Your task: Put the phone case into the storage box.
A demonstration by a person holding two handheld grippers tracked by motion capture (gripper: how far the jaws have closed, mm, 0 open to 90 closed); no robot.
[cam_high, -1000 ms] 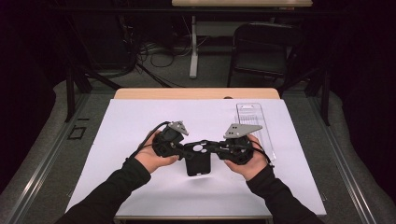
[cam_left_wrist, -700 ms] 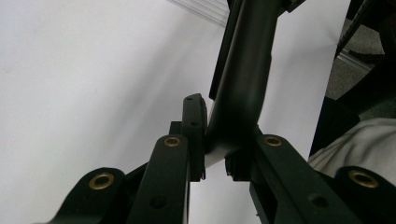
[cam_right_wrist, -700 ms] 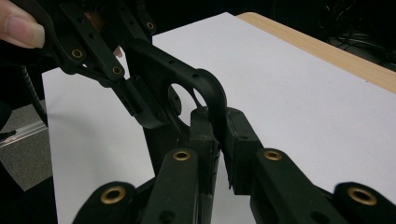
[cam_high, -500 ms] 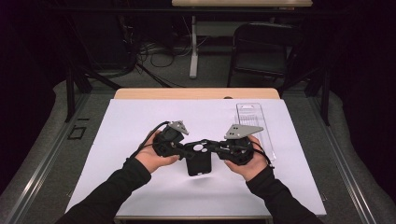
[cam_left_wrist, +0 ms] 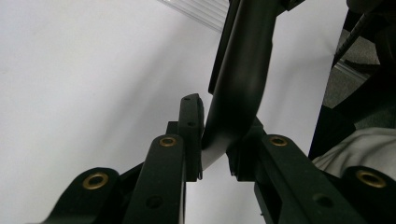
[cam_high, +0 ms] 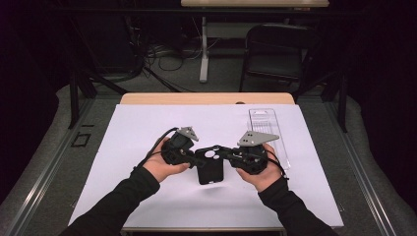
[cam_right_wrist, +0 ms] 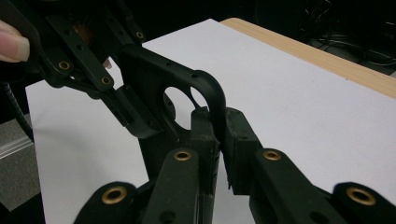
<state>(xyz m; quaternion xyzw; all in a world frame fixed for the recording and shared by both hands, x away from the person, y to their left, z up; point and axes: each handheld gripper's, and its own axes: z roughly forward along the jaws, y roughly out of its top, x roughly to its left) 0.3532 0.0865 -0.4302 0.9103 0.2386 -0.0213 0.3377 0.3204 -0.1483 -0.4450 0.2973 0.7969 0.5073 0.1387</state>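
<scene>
High view: left gripper (cam_high: 193, 156) and right gripper (cam_high: 230, 153) hold black phone case (cam_high: 210, 167) above white sheet (cam_high: 147, 123), table centre.
Left gripper view: jaws just eased apart, case edge (cam_left_wrist: 238, 84) between, contact loose.
Right gripper view: jaws clamped on case rim (cam_right_wrist: 212, 95).
Risk: case pivots, drops left side.

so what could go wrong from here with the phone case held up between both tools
The black phone case hangs above the white sheet, pinched only at its top corners. The left tool has just been opening, with the edge still between its jaws, so that corner may slip free. Then the right tool, clamped on one thin rim, could let the case swing or drop. Pulling apart might also bend it.
</scene>
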